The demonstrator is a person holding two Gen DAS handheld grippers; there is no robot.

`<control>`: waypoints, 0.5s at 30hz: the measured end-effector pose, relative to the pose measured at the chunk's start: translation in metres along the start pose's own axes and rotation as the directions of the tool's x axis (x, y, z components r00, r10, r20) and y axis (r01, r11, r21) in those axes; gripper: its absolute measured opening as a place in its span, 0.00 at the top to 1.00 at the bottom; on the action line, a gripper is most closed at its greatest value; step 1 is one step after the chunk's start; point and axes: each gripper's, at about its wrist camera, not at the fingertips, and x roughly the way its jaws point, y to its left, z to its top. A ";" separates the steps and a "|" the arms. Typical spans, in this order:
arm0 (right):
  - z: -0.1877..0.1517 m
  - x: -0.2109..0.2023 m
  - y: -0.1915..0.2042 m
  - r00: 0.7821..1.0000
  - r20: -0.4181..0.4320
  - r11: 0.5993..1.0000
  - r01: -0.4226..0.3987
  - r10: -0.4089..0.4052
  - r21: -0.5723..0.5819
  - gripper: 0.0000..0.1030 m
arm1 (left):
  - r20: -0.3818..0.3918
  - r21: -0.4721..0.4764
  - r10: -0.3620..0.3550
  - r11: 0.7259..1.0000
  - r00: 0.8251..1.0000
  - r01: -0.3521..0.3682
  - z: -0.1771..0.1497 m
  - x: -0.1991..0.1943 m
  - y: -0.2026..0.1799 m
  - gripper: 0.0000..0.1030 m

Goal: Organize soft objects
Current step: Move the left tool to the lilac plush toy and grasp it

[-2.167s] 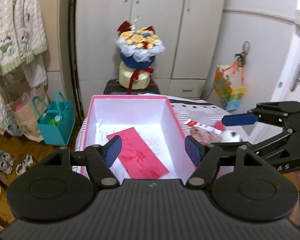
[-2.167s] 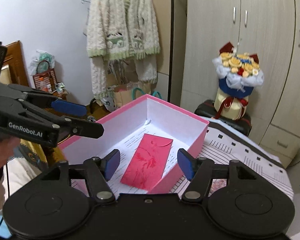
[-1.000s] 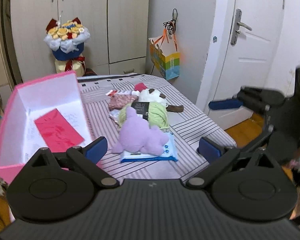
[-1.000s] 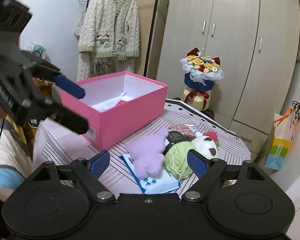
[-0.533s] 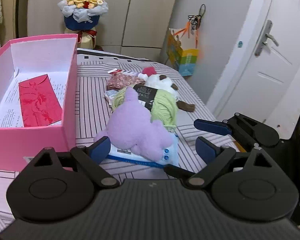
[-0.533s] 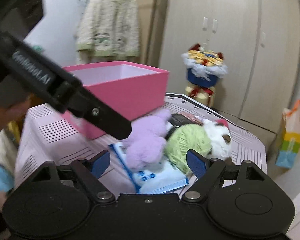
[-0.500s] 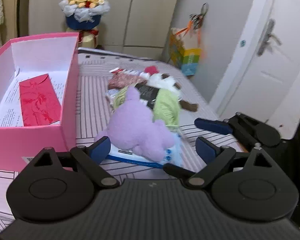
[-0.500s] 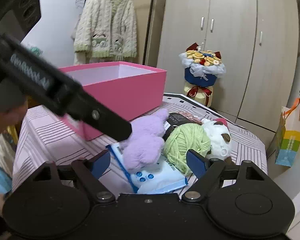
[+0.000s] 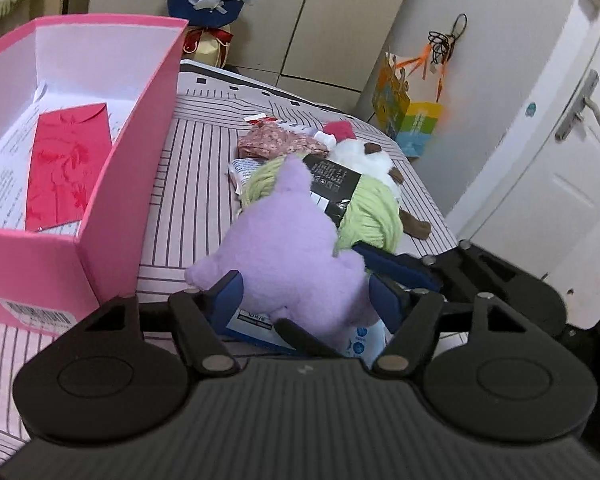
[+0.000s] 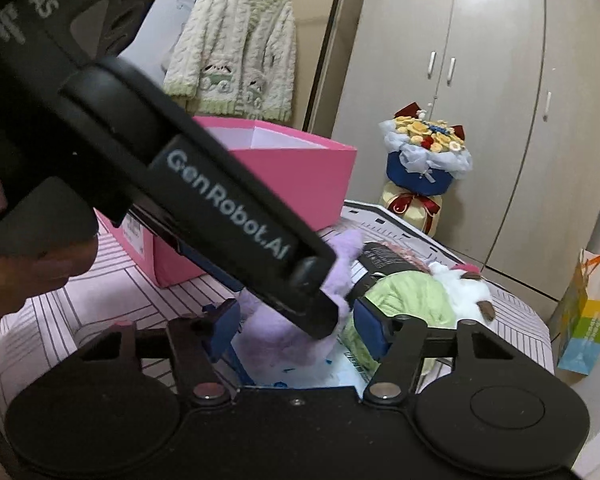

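I bring both claws onto the purple plush toy [image 9: 288, 248], lying atop the pile beside the pink box [image 9: 112, 208]; left claw [image 9: 304, 300] and right claw [image 10: 296, 332] are closing around it, not yet clamped, to lift it together.

Purple plush toy [image 9: 288, 256]: fuzzy cloth. Green yarn ball [image 9: 374, 212]: fibrous. Pink box [image 9: 112, 184]: matt cardboard. Striped tablecloth [image 9: 196, 184]: smooth fabric.

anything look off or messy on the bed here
Yes: the soft things lie heaped. The purple plush sprawls on a wipes packet, leaning against green yarn; a white plush is wedged behind. Both claws, left claw and right claw, are closing around the purple plush together.
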 end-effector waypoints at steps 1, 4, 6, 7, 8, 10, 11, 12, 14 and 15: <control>0.000 0.002 0.001 1.000 -0.005 1.000 0.008 -0.008 0.001 0.42 | 0.006 -0.010 0.000 1.000 1.000 0.000 -0.001 0.000 0.001 0.33; 0.000 0.004 -0.001 1.000 -0.016 0.999 0.007 -0.006 0.037 0.45 | 0.013 -0.034 0.005 0.999 1.000 -0.005 -0.004 0.003 0.001 0.33; -0.002 0.002 -0.003 1.000 -0.022 0.997 0.003 -0.002 0.080 0.48 | 0.014 -0.072 0.005 0.997 1.000 -0.004 -0.006 0.005 0.003 0.30; -0.002 0.002 -0.005 1.000 -0.025 0.994 0.002 0.001 0.105 0.48 | 0.009 -0.090 0.000 0.996 1.000 0.000 -0.007 0.006 0.005 0.30; -0.003 0.002 -0.007 1.000 -0.028 0.990 0.002 0.002 0.139 0.49 | 0.006 -0.106 -0.007 0.994 1.000 0.007 -0.007 0.007 0.006 0.29; -0.006 0.003 -0.009 1.000 -0.031 0.981 0.000 0.006 0.193 0.50 | 0.009 -0.133 -0.014 0.991 1.000 0.015 -0.008 0.011 0.007 0.26; -0.007 0.003 -0.010 0.999 -0.031 0.975 0.000 0.007 0.222 0.51 | 0.013 -0.148 -0.018 0.989 1.000 0.019 -0.008 0.012 0.009 0.25; -0.009 0.004 -0.010 1.000 -0.030 0.969 0.000 0.008 0.248 0.52 | 0.018 -0.160 -0.018 0.987 1.000 0.020 -0.009 0.014 0.009 0.25; -0.012 0.005 -0.010 1.000 -0.027 0.955 -0.005 0.013 0.297 0.58 | 0.036 -0.170 -0.015 0.985 0.999 0.021 -0.010 0.015 0.010 0.25; -0.013 0.005 -0.010 1.000 -0.020 0.950 0.002 0.004 0.313 0.58 | 0.044 -0.169 -0.011 0.986 0.999 0.018 -0.011 0.016 0.010 0.26</control>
